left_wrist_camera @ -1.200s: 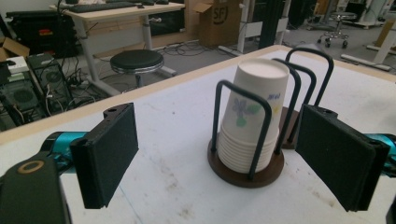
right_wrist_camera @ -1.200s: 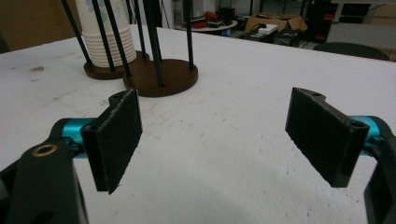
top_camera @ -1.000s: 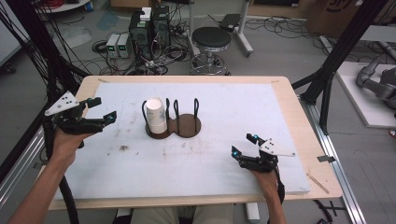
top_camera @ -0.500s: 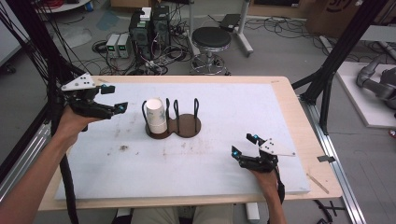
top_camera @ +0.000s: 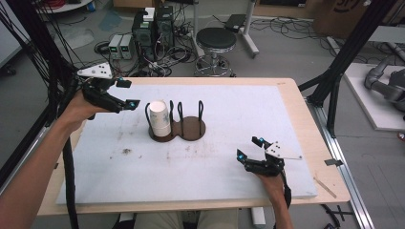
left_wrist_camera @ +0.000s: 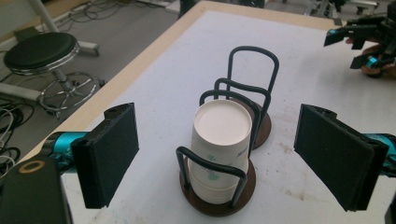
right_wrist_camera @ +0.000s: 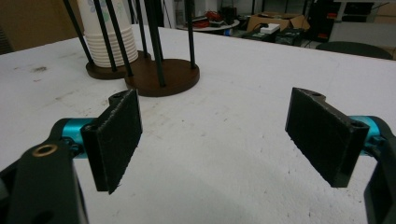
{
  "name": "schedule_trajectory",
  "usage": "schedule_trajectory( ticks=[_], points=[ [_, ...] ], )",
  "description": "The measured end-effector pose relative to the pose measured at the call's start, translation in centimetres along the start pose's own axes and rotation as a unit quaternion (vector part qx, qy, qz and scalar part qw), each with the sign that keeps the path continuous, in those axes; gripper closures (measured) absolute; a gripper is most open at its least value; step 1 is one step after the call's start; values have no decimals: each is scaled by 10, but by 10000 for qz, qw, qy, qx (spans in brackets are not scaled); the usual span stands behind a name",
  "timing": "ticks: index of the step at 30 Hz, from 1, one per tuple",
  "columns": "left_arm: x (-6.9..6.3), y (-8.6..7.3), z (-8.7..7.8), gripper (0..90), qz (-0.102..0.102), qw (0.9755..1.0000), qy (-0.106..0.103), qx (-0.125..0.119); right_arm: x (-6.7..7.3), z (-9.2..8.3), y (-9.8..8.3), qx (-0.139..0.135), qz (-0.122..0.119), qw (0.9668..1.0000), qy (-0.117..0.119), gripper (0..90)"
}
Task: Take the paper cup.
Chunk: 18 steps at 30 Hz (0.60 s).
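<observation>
A stack of white paper cups (top_camera: 160, 119) stands upside down in the left ring of a dark wooden holder (top_camera: 193, 130) with black wire loops. My left gripper (top_camera: 129, 93) hovers open just left of the stack and a little above it. In the left gripper view the cups (left_wrist_camera: 219, 140) show between its two pads (left_wrist_camera: 109, 156), which do not touch them. The holder's right disc (left_wrist_camera: 264, 128) carries nothing. My right gripper (top_camera: 249, 148) rests open near the table's front right, with nothing between its pads (right_wrist_camera: 116, 135); the cups (right_wrist_camera: 109, 39) and holder (right_wrist_camera: 163, 77) lie farther off.
The white table mat (top_camera: 229, 109) lies on a wooden table (top_camera: 296, 100). Dark smudges (top_camera: 126, 151) mark the mat left of centre. Beyond the far edge stand a black stool (top_camera: 216, 40) and computer boxes with cables (top_camera: 153, 28). A black frame post (top_camera: 341, 67) rises at the right.
My left gripper has risen and moved away from the person and rightward, closer to the cup stack. The right gripper has stayed where it was.
</observation>
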<state>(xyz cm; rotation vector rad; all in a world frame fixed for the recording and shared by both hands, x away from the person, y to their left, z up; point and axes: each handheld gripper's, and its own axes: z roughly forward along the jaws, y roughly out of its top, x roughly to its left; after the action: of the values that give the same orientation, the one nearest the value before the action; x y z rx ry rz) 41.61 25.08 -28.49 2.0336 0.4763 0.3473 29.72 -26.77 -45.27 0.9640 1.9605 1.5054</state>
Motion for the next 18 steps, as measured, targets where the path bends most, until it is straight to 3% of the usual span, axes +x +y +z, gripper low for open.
schedule_trajectory(
  ticks=[7, 18],
  points=[
    [10, 7, 20, 138, 116, 9991, -370, 176, -1, 0, 0, -10, 4, 10000, -12, 190],
    [12, 1, 49, 140, 208, 9966, -597, 537, -1, 1, 0, 37, 35, 10000, 1, 190]
  ],
)
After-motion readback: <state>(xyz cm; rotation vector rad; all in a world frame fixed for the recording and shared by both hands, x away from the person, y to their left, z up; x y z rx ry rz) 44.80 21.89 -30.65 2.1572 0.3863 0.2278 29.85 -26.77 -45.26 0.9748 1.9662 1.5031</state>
